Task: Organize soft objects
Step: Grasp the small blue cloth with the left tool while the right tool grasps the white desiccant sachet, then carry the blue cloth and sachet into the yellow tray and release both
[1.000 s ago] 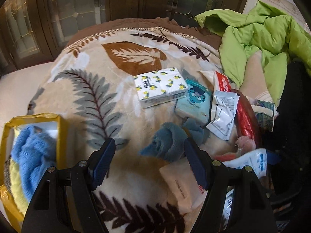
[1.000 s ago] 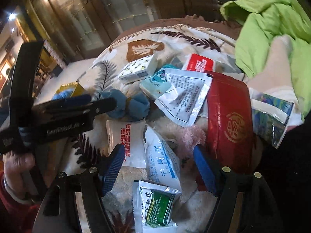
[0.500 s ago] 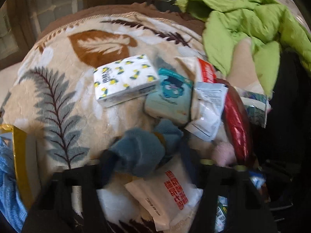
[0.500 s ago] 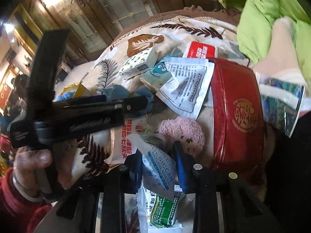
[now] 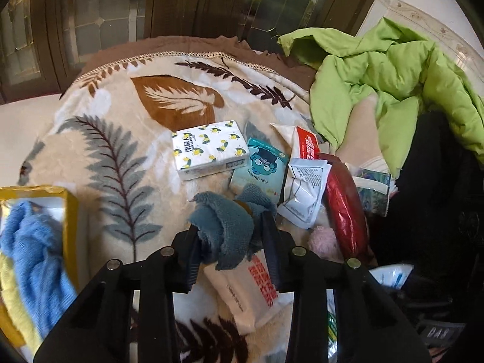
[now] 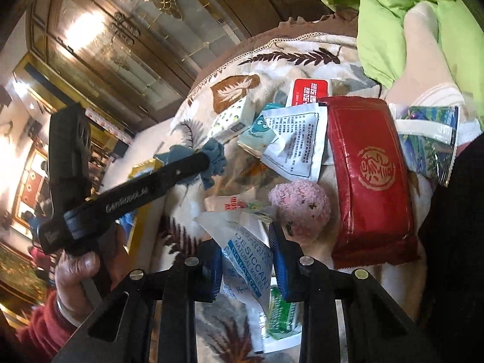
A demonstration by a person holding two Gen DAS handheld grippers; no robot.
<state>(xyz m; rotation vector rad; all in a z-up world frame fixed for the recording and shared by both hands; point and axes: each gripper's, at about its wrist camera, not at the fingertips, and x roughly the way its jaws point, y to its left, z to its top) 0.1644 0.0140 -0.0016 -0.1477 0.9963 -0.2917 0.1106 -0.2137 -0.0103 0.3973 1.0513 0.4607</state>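
Teal cloth sits bunched between the fingers of the left hand-held gripper, which is closed on it above the leaf-patterned blanket. Beside it, the right hand-held gripper pinches a white desiccant packet, its jaws nearly together. A yellow box at the left holds a blue towel.

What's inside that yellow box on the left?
The yellow box holds a light blue fuzzy cloth, bunched up, with a pale yellow cloth showing beneath it. Anything deeper is covered by those cloths, and the frame edge cuts off part of the box.
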